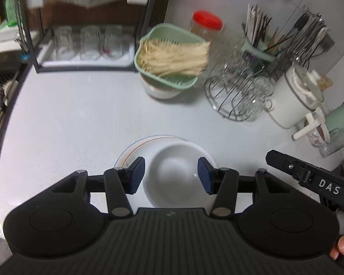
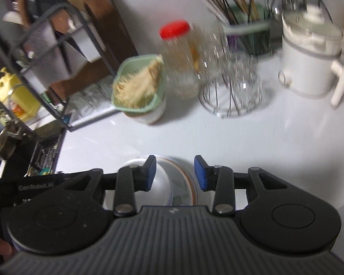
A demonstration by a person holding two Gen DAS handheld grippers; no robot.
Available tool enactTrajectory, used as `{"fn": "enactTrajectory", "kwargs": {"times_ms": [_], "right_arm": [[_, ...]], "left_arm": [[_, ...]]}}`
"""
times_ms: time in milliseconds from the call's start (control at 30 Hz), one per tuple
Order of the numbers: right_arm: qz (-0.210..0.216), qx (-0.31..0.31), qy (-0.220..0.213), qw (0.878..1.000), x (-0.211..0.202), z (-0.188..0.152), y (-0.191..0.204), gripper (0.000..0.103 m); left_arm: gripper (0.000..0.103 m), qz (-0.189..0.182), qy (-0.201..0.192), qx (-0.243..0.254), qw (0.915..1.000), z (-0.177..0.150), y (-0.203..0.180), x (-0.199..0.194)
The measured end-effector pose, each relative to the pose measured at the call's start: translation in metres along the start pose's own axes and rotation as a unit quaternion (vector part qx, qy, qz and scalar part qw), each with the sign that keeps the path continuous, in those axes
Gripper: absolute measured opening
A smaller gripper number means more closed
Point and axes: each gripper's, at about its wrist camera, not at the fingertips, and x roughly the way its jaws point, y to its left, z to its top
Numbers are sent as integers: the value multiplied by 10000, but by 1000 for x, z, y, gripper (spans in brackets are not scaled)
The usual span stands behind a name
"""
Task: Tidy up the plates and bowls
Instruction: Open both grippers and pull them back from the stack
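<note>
A white bowl (image 1: 174, 183) sits in a white plate (image 1: 130, 153) with an orange rim line, on the white counter close to me. My left gripper (image 1: 171, 175) hangs above the bowl, its blue pads (image 1: 137, 174) wide apart on either side, touching nothing. In the right wrist view the same bowl (image 2: 158, 185) and the plate (image 2: 185, 192), which shows a leaf pattern, lie below my right gripper (image 2: 174, 173). Its jaws stand open with no contact. The right gripper's black finger (image 1: 284, 162) also shows at the right edge of the left view.
Behind stand a green strainer (image 1: 169, 55) of pale strands on a white bowl, a red-lidded jar (image 1: 206, 23), a wire rack (image 1: 234, 96) with glasses, a white pot (image 1: 291, 96) and a utensil holder (image 1: 261, 43). A black shelf (image 1: 87, 45) with glasses stands at the back left.
</note>
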Motion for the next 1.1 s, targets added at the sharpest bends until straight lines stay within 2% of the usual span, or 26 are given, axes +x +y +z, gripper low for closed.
{"fn": "enactTrajectory", "kwargs": {"times_ms": [267, 433, 567, 800, 900, 933, 967, 1000, 1033, 1100], "right_arm": [[214, -385, -695, 9966, -61, -3, -5, 39], [199, -756, -1218, 9895, -98, -14, -6, 39], [228, -882, -1441, 9854, -121, -27, -9, 39], [309, -991, -1542, 9826, -148, -56, -13, 39], [337, -1060, -1552, 9816, -157, -72, -15, 39], [345, -1084, -1549, 9814, -159, -78, -16, 39], [350, -1088, -1538, 9815, -162, -83, -17, 44], [359, -1080, -1526, 9817, -164, -88, -18, 54], [385, -1077, -1530, 9816, -166, -93, -19, 60], [416, -1087, -1535, 9813, -171, -102, -21, 81]], "left_arm": [[61, 237, -924, 88, 9954, -26, -27, -73], [64, 362, -1280, 180, 9909, -50, -42, -108], [65, 379, -1419, 204, 9889, -73, -51, -128], [71, 546, -1544, 234, 9862, -119, -61, -154], [82, 621, -1581, 254, 9851, -139, -63, -163], [90, 681, -1593, 257, 9846, -146, -64, -165], [93, 740, -1615, 265, 9837, -152, -65, -169], [95, 773, -1640, 279, 9830, -159, -66, -171], [97, 799, -1648, 280, 9827, -165, -66, -174], [99, 860, -1593, 262, 9831, -176, -67, -177]]}}
